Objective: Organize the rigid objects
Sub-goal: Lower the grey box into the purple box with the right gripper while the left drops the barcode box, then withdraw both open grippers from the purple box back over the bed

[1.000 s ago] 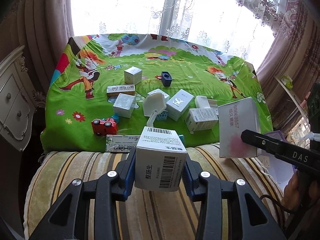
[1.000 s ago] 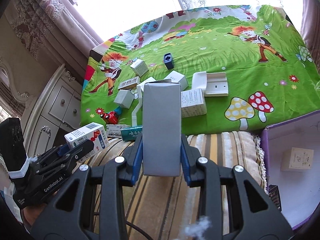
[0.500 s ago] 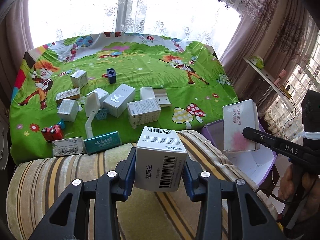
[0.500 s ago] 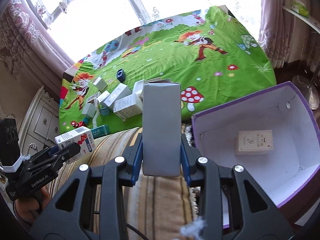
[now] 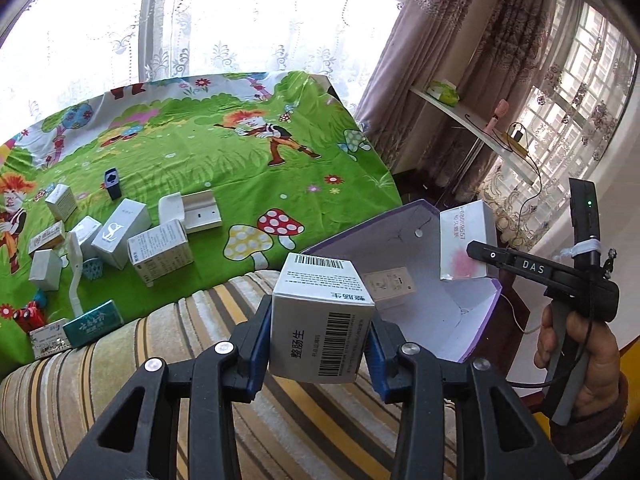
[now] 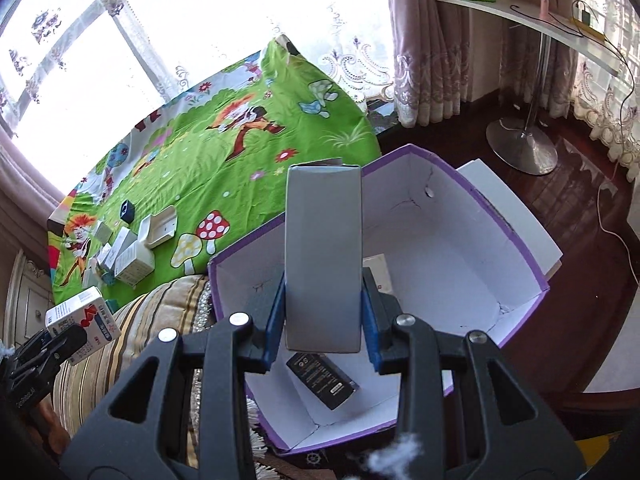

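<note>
My left tongs (image 5: 320, 344) are clamped on a white barcode box (image 5: 320, 320), the blue pads pressing its two sides, and it hangs over the striped cushion (image 5: 120, 360) just short of the purple bin (image 5: 476, 320). My right tongs (image 6: 323, 320) are clamped on a tall grey box (image 6: 324, 256), held upright over the bin's open mouth. From the left camera I see that same box side-on, white with pink marks and printed digits, though the tongs gripping it are mostly cut down to one black finger and the hand (image 5: 580, 364) on the handle.

Inside the bin a black box (image 6: 322, 376) lies tilted on the floor, its upper end hidden behind the grey box. A pale flat box (image 5: 390, 282) lies further in; from the right camera only a corner of it peeks past the pad. The bin's near corner runs under my tongs and I cannot see it.

On the green cartoon cloth (image 5: 224, 160) the remaining boxes sit in a loose cluster at the left: several white ones, a small dark-blue one (image 5: 112, 182), a teal one (image 5: 94, 322) at the cloth's edge, and a red toy car (image 5: 26, 316) cut off by the frame. Their print is too small to read. What the cloth covers I cannot tell.
</note>
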